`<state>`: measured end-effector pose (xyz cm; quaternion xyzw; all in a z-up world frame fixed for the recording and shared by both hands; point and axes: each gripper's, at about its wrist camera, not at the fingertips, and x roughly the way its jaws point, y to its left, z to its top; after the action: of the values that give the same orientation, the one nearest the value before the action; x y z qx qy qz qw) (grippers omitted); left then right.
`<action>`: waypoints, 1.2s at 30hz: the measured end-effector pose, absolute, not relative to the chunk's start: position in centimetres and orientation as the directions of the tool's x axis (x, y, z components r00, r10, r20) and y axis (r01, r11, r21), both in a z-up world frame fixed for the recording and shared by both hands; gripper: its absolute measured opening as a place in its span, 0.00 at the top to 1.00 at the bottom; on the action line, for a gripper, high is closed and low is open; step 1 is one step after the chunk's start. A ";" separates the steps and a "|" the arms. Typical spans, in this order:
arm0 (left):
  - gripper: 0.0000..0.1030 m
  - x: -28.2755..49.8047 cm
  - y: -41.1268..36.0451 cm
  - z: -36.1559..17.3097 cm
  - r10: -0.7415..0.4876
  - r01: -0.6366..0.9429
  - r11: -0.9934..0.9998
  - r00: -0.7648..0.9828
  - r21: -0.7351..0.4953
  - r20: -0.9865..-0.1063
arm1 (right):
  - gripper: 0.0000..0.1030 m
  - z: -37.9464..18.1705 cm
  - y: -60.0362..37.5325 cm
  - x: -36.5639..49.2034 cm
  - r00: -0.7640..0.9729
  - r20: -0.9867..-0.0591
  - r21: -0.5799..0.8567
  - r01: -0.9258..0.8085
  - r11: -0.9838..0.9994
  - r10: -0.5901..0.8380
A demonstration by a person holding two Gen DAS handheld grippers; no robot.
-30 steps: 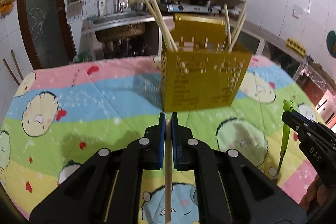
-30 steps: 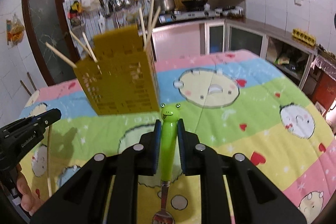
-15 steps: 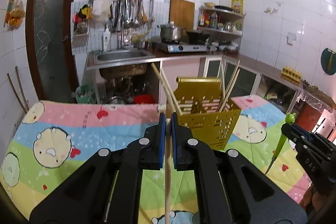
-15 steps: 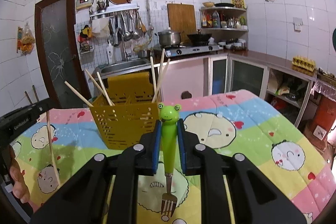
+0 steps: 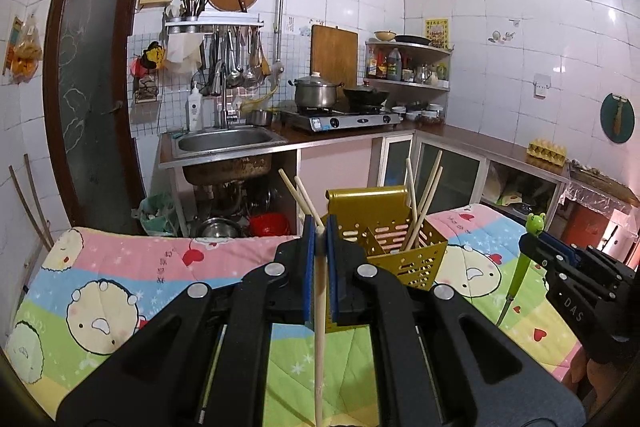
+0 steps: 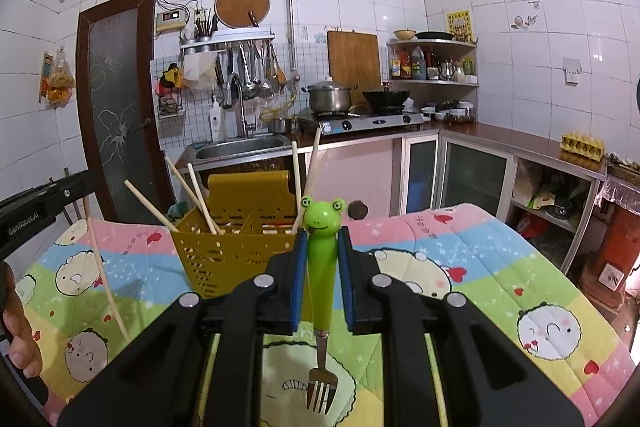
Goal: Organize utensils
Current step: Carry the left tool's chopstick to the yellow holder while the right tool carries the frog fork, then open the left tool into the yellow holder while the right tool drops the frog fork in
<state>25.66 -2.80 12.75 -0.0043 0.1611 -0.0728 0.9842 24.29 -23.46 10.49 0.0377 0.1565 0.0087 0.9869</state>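
Note:
My left gripper (image 5: 319, 233) is shut on a wooden chopstick (image 5: 319, 327) that hangs down between its blue pads. Just beyond it stands the yellow slotted utensil holder (image 5: 404, 259) with several chopsticks leaning inside. My right gripper (image 6: 322, 239) is shut on the green frog-handled fork (image 6: 320, 267), tines pointing down above the quilt. The holder (image 6: 240, 247) sits ahead and to the left of the fork. In the left wrist view the right gripper (image 5: 536, 243) with the fork (image 5: 524, 259) shows at the right; in the right wrist view the left gripper (image 6: 80, 183) with its chopstick (image 6: 104, 267) shows at the left.
A cartoon-print quilt (image 5: 120, 291) covers the table. Behind it are a sink (image 5: 224, 143), a stove with a pot (image 5: 316, 95) and a wok, hanging utensils, a door (image 5: 92, 87) and cabinets (image 6: 472, 175). A hand (image 6: 20, 339) shows at the left edge.
Both grippers have risen and tilted up, so the holder now sits lower in each view and the kitchen wall fills the upper frame. Each keeps its grip.

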 end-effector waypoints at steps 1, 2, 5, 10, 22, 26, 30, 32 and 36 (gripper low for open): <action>0.96 25.7 -2.8 12.9 -0.145 0.142 0.989 0.939 -0.033 -0.313 | 0.85 10.7 -23.5 24.4 0.953 -0.301 0.080 -0.007 0.997 0.031; 0.96 25.7 -2.7 13.1 -0.148 0.144 0.989 0.940 -0.036 -0.308 | 0.85 10.8 -23.5 24.4 0.955 -0.296 0.082 -0.009 0.997 0.033; 0.96 25.5 -2.3 14.0 -0.153 0.144 0.988 0.948 -0.053 -0.279 | 0.85 11.6 -23.5 24.8 0.960 -0.275 0.088 -0.021 0.996 0.044; 0.96 25.9 -2.3 17.0 -0.169 0.157 0.985 0.959 -0.071 -0.226 | 0.85 13.7 -23.0 25.8 0.972 -0.228 0.084 -0.036 0.996 0.055; 0.96 29.4 -5.0 25.8 -0.152 0.152 0.987 0.988 -0.051 0.005 | 0.85 20.6 -21.5 31.0 0.994 -0.083 0.062 -0.065 0.996 0.070; 0.96 32.4 -6.0 25.3 -0.119 0.120 0.992 0.993 -0.045 0.023 | 0.85 20.2 -20.6 33.3 0.995 -0.070 0.052 -0.061 0.997 0.065; 0.96 35.4 -6.3 22.1 -0.116 0.115 0.992 0.993 -0.050 -0.025 | 0.85 18.0 -20.5 35.2 0.993 -0.096 0.046 -0.070 0.996 0.074; 0.96 36.8 -6.4 19.4 -0.126 0.122 0.991 0.989 -0.054 -0.078 | 0.85 16.1 -20.5 36.3 0.986 -0.144 0.047 -0.073 0.996 0.079; 0.96 38.4 -6.4 15.4 -0.123 0.120 0.992 0.979 -0.029 -0.164 | 0.85 13.2 -20.7 37.4 0.970 -0.216 0.065 -0.096 0.993 0.108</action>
<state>38.44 -6.39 15.42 -0.0093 0.0830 -0.0612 0.9946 37.44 -20.74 13.22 0.0269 0.1101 0.0515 0.9922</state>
